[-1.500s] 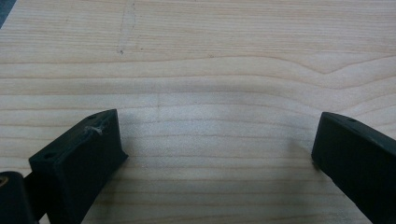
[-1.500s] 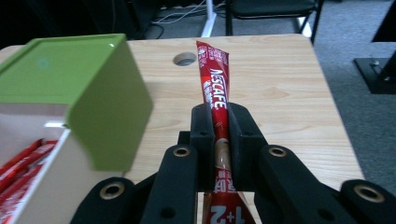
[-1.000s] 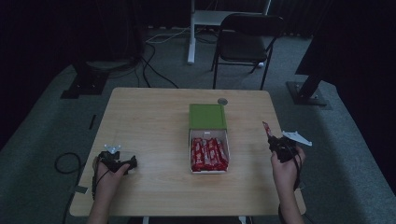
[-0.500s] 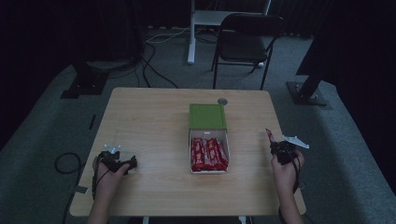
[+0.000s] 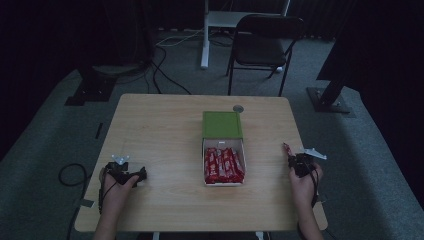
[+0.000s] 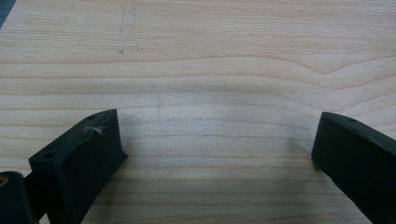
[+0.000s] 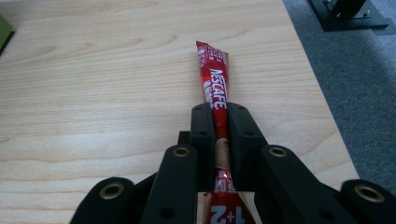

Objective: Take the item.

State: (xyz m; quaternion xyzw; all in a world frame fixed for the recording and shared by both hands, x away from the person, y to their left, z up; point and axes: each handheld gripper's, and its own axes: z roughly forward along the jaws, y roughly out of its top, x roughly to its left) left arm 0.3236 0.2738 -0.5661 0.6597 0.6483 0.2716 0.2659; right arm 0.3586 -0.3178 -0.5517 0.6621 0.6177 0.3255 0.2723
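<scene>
Right gripper view shows the red coffee stick (image 7: 215, 86) pinched lengthwise between the 2 black jaws of the right gripper (image 7: 219, 122), its crimped end poking out ahead over the bare table (image 7: 93, 93) near that side's edge, with grey floor (image 7: 355, 88) just beyond. The grip sits around the stick's middle, so the pads are clenched on a thin, soft sachet rather than on anything rigid. In the high view the right gripper (image 5: 298, 161) is low over the table's right side, well apart from the open box (image 5: 223, 145), whose white tray holds a row of similar red sticks (image 5: 222, 165) and whose green lid (image 5: 222, 124) lies folded back behind it.

The left gripper (image 5: 125, 172) rests on the table at the left, and its own view shows its jaws spread wide over bare wood, holding nothing.

Judging from this, the main risk is the sachet slipping or bending: a narrow, floppy packet held at 1 spot could swivel between the pads if its tip catches the wood on the way down. Released this close to the edge, it could also slide off onto the floor. A harder squeeze might crease or burst the packet.
</scene>
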